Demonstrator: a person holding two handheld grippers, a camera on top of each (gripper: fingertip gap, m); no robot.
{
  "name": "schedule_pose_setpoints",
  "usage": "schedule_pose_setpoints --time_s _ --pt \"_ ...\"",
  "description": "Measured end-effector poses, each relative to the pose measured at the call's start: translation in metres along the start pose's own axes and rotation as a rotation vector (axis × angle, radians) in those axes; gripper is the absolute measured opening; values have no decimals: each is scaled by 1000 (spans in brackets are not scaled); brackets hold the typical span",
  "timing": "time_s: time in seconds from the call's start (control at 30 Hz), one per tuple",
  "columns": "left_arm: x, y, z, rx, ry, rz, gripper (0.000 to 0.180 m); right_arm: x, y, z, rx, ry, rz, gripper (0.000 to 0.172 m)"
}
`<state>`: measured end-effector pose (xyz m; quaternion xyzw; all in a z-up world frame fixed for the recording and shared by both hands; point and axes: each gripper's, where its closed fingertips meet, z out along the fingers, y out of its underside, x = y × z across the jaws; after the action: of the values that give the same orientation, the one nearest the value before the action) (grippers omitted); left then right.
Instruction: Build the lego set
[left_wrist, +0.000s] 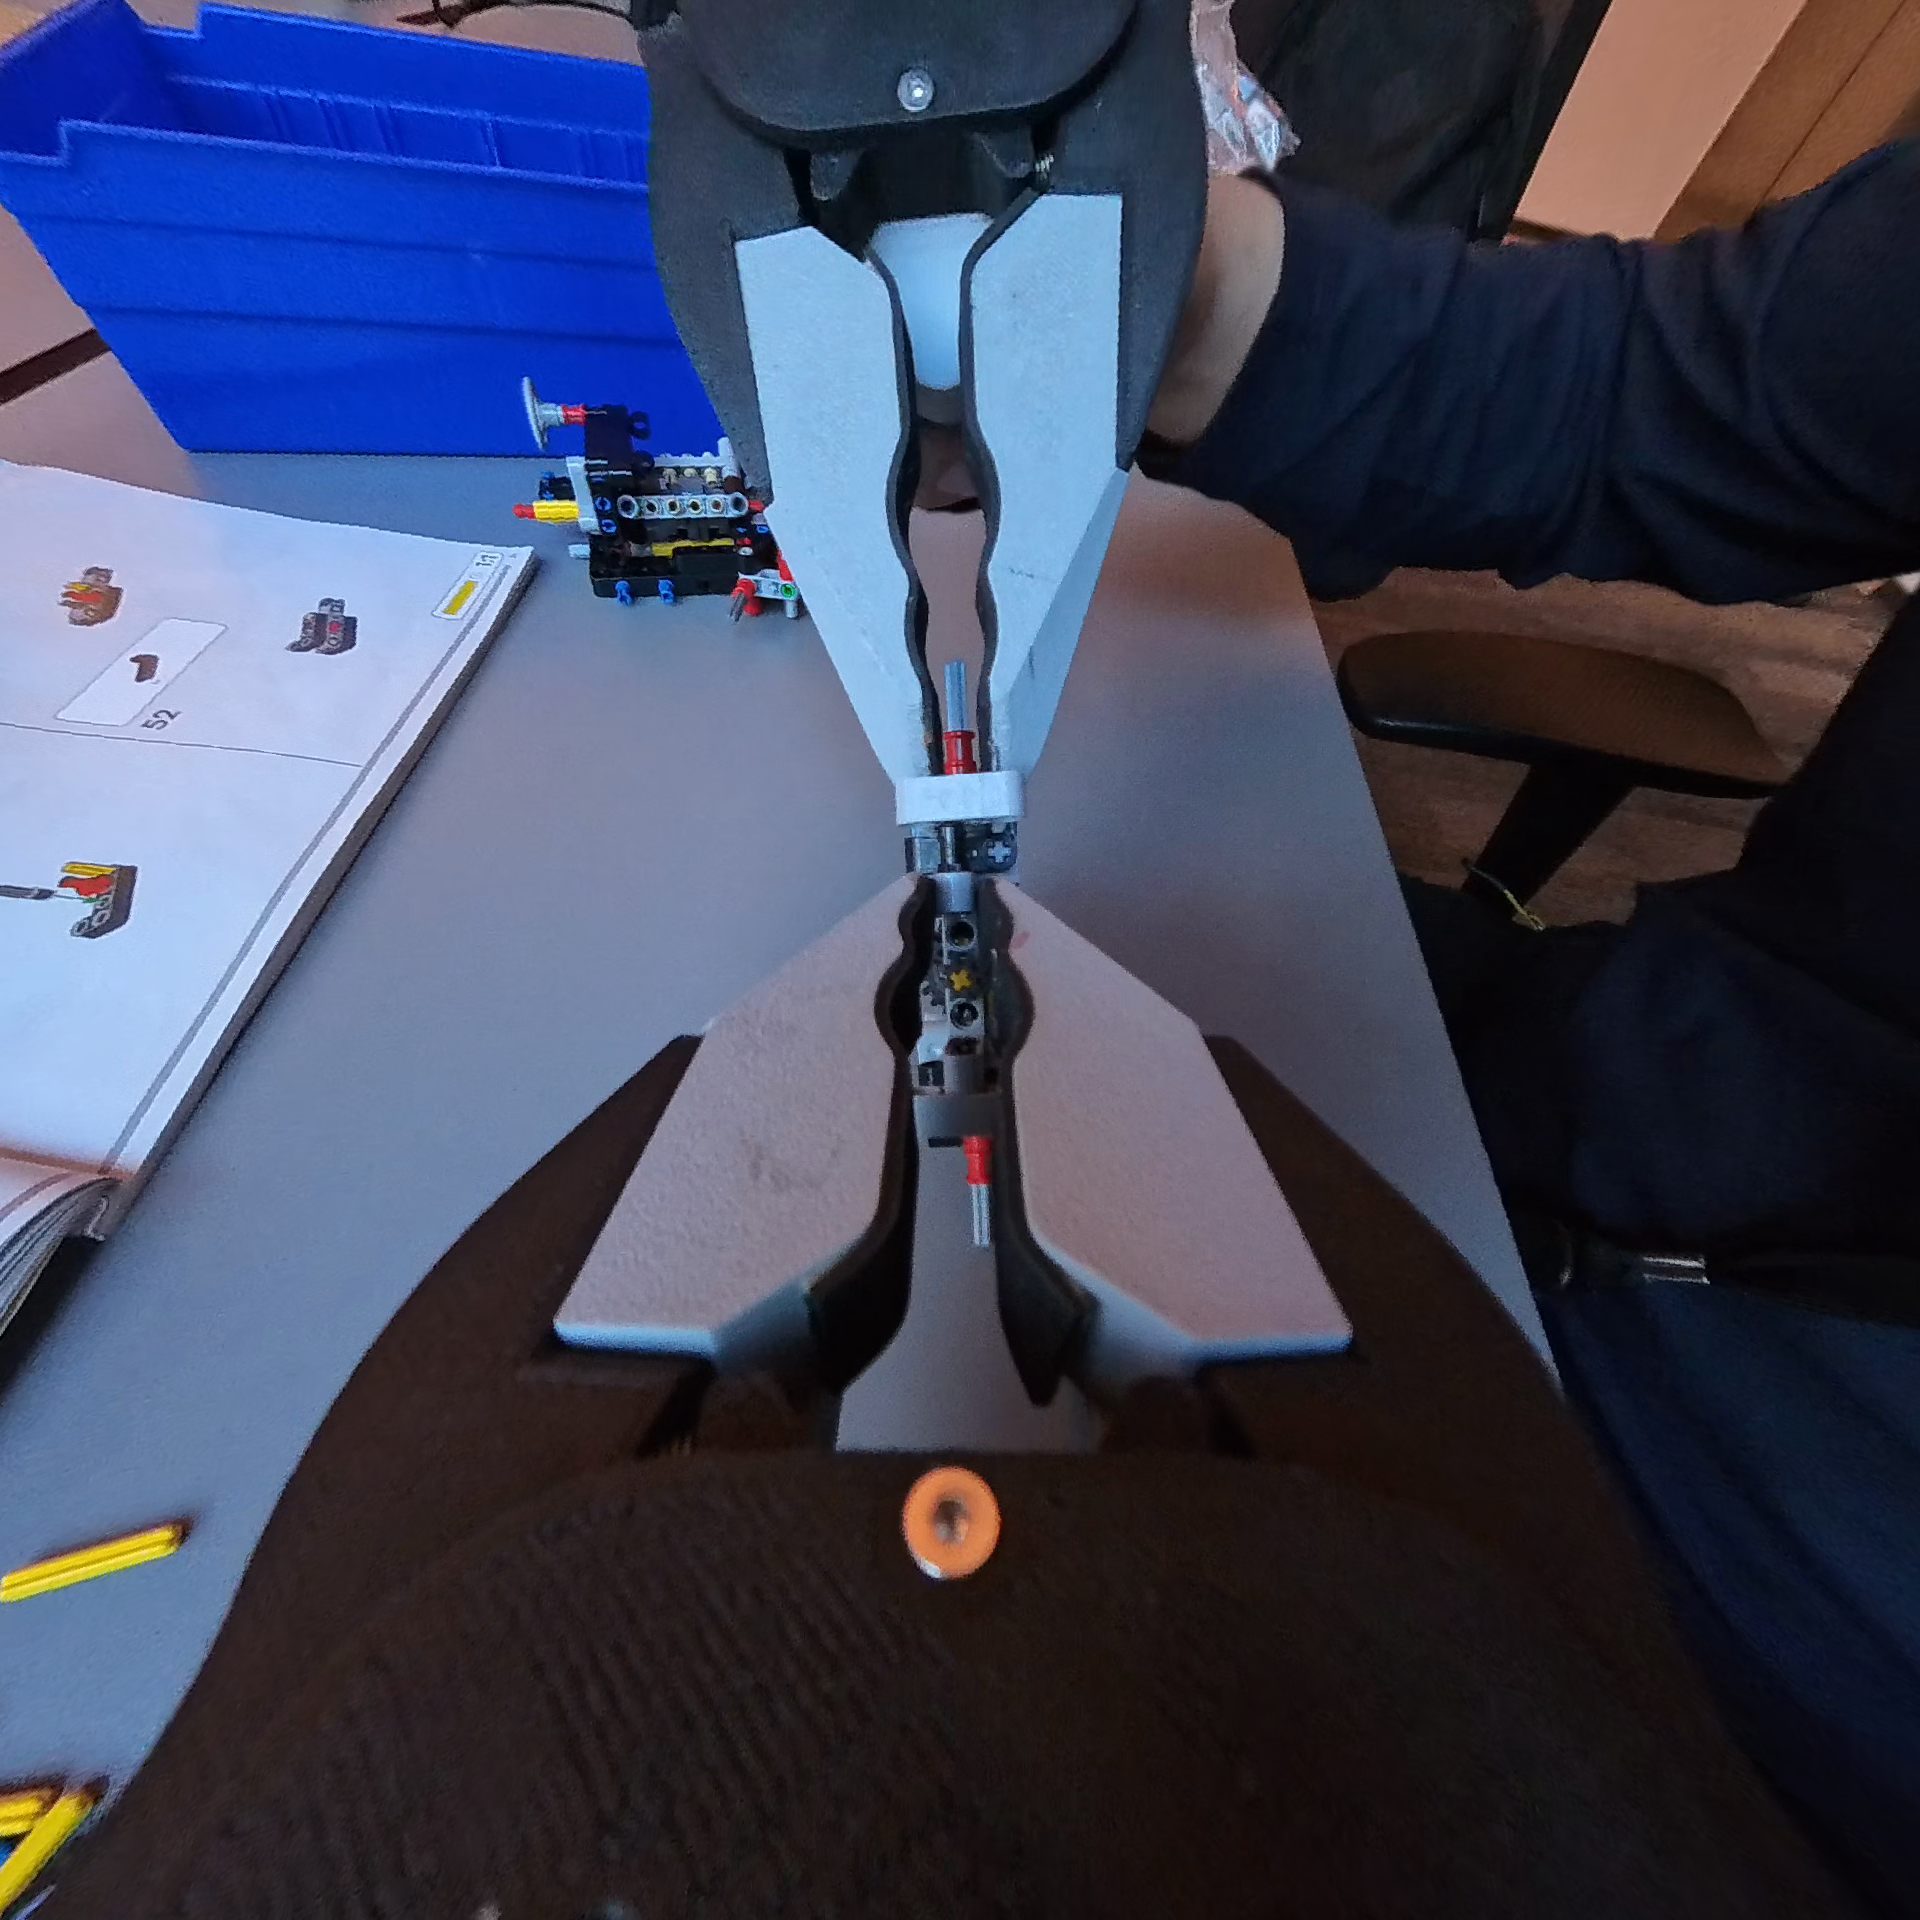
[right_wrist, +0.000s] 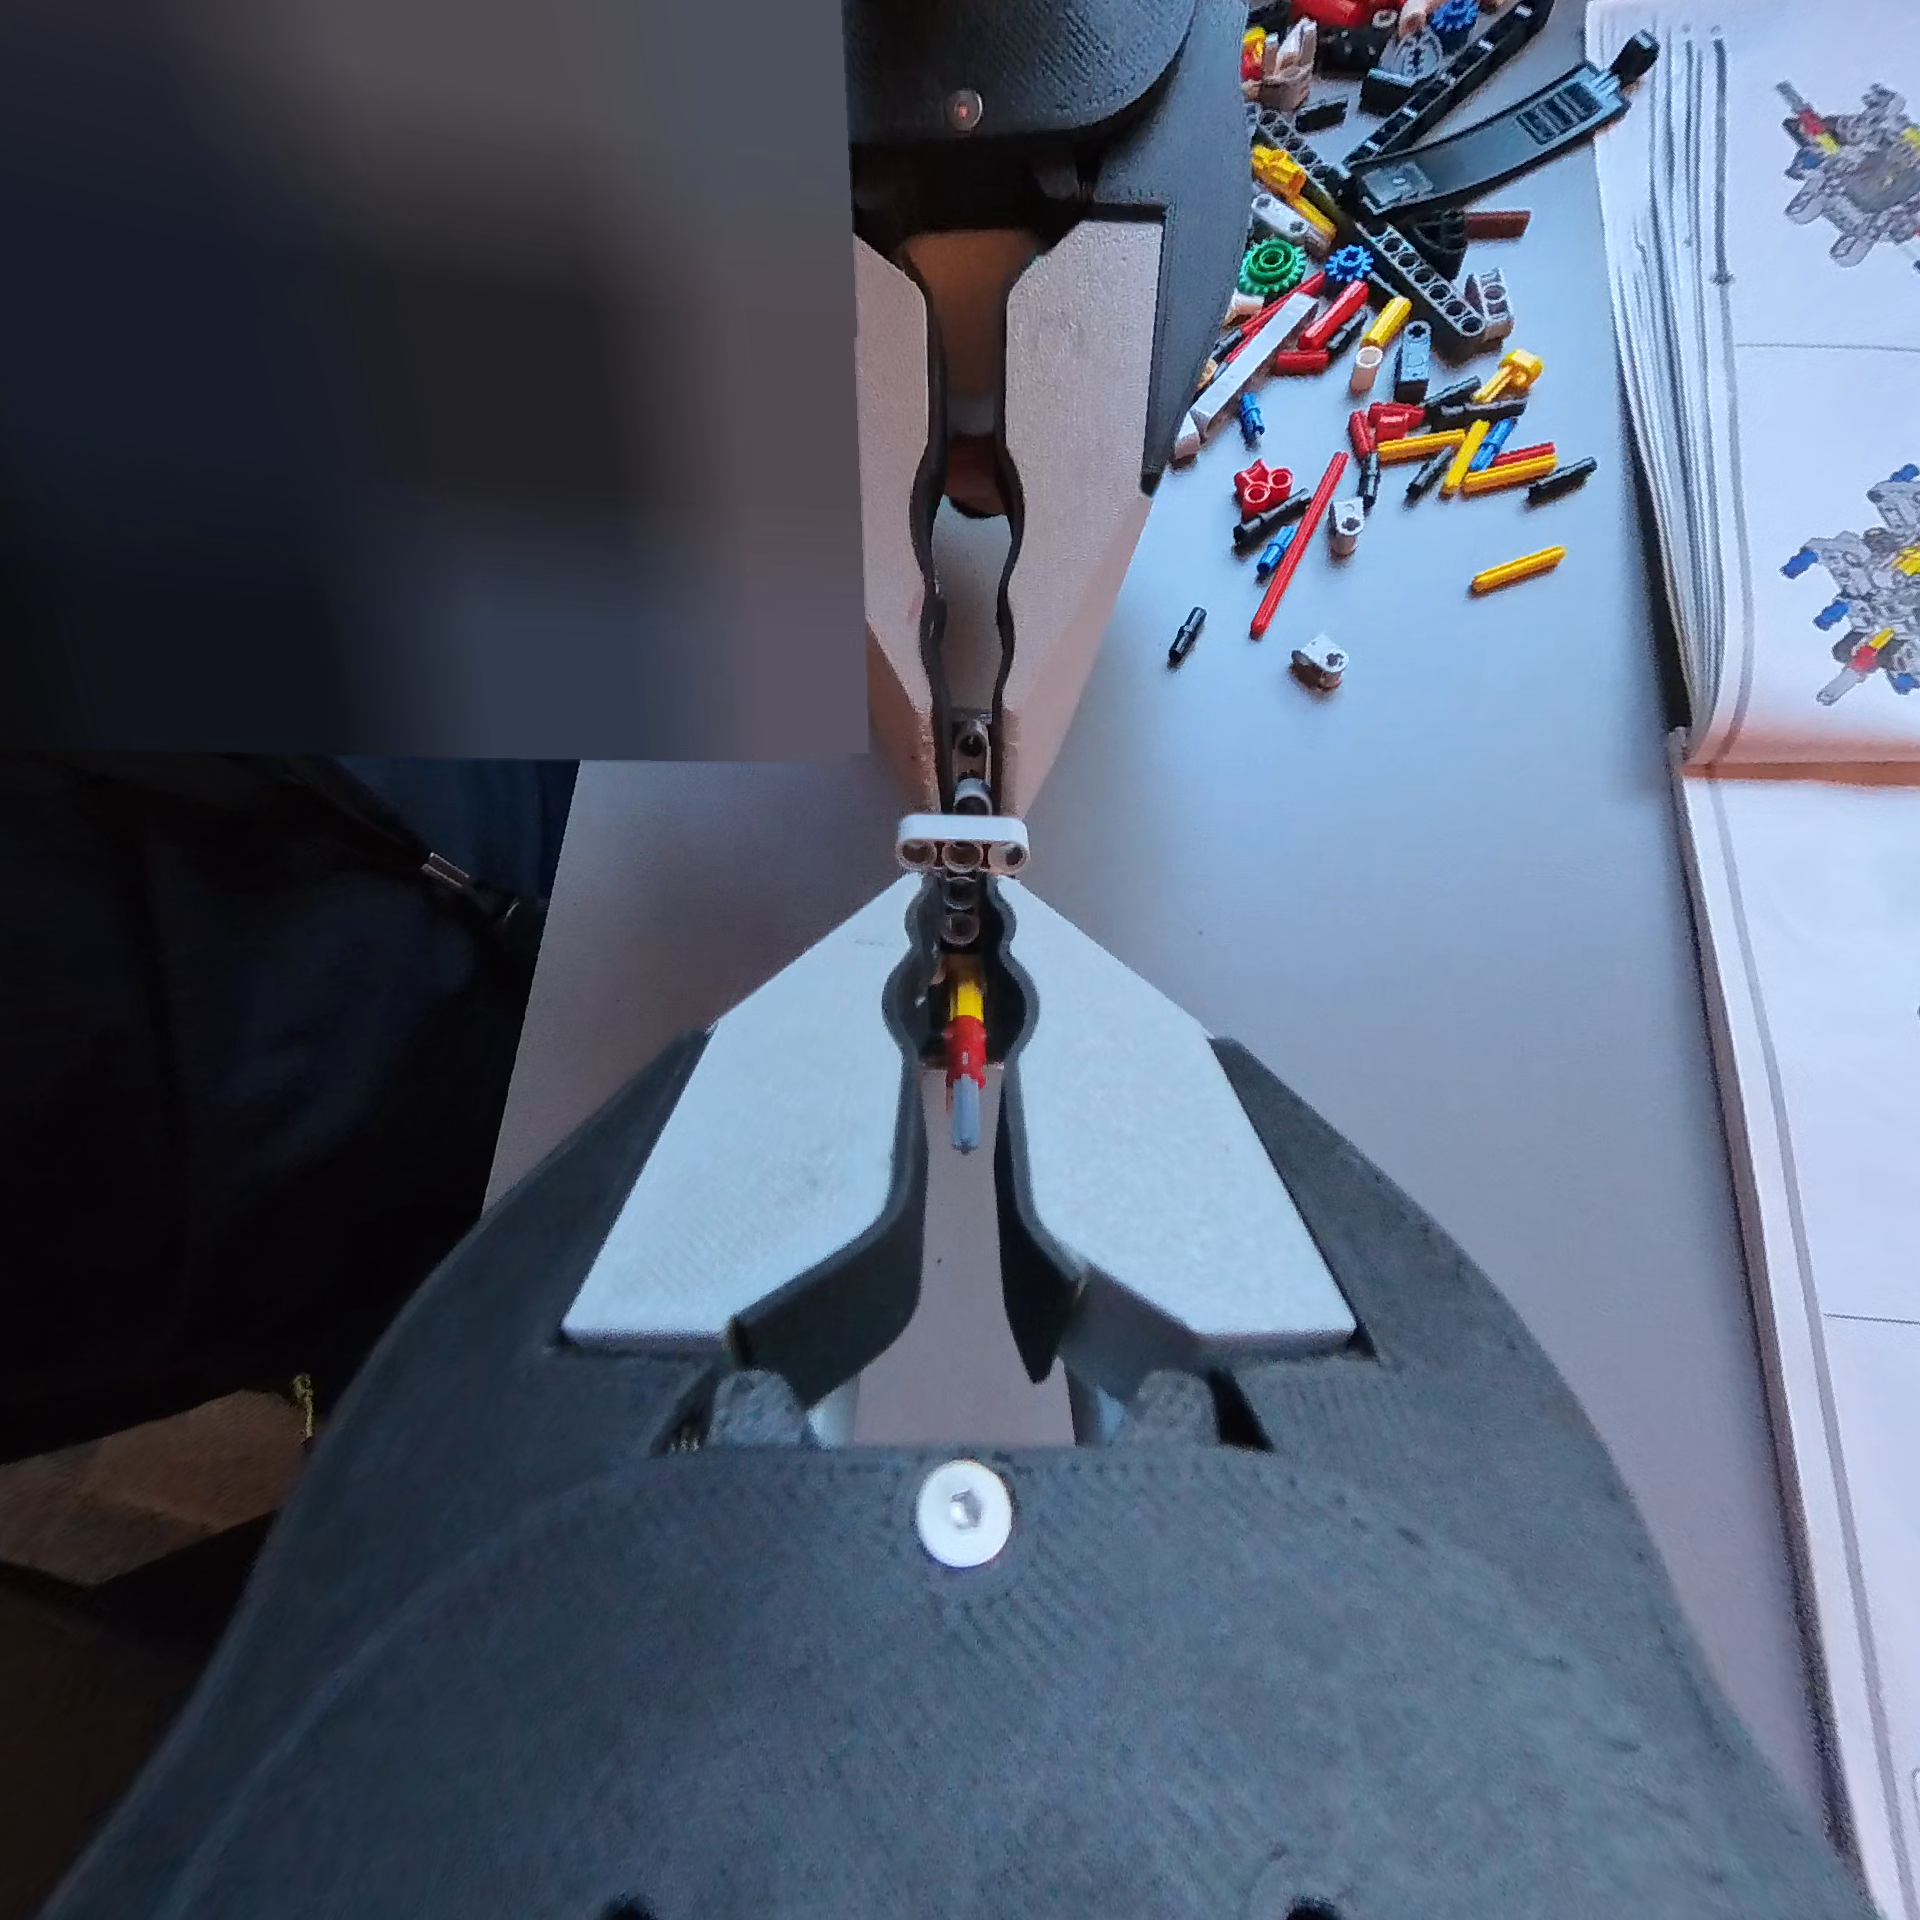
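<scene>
I see the grey tabletop (left_wrist: 582, 935) with a blue bin (left_wrist: 343, 260) at its far edge. Above the tabletop, my left gripper (left_wrist: 954, 899) and right gripper (right_wrist: 961, 894) meet tip to tip, each set of fingers clamped on an end of one small brick assembly (left_wrist: 956, 831), apparently a single piece. A half-built model (left_wrist: 675, 530) sits beside the bin.

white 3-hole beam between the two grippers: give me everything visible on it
The white beam is a short, flat plastic piece with rounded ends and three round holes in a row. It sits crosswise, off the grey table, between the tips of the left gripper and right gripper, joined to the small dark assembly both clamp.
</scene>
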<state>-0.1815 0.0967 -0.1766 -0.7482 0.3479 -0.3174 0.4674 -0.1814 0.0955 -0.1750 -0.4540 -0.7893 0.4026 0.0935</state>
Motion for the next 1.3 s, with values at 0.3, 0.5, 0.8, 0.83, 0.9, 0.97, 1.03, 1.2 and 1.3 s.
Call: schedule_pose_setpoints --time_s 0.3,0.5,0.8,0.83,0.9,0.97,1.03,1.2,1.3 --pt "0 0 0 5 9 -16 5 1 -1 1 -18 -17 -13 4" --pt "-1 1 -2 1 19 -48 5 4 -2 3 -70 67 -98 4" --pt "4 2 -2 -17 17 -4 5 1 -2 4 -227 151 -340 4" --pt "5 2 -2 -20 22 -5 5 1 -1 4 -230 135 -346 4" --pt "4 2 -3 -17 19 -9 5 2 -1 5 -216 98 -314 4" --pt "0 4 -3 -25 4 -19 5 5 -1 7 -196 55 -224 4" --pt "3 14 3 -82 29 -34 6 5 8 14 -231 -13 -126 4" --pt "2 17 9 -84 16 -25 6 7 15 14 -225 -10 -123 4" --pt "4 4 3 -15 68 -68 6 -2 5 6 -99 -170 51 4"
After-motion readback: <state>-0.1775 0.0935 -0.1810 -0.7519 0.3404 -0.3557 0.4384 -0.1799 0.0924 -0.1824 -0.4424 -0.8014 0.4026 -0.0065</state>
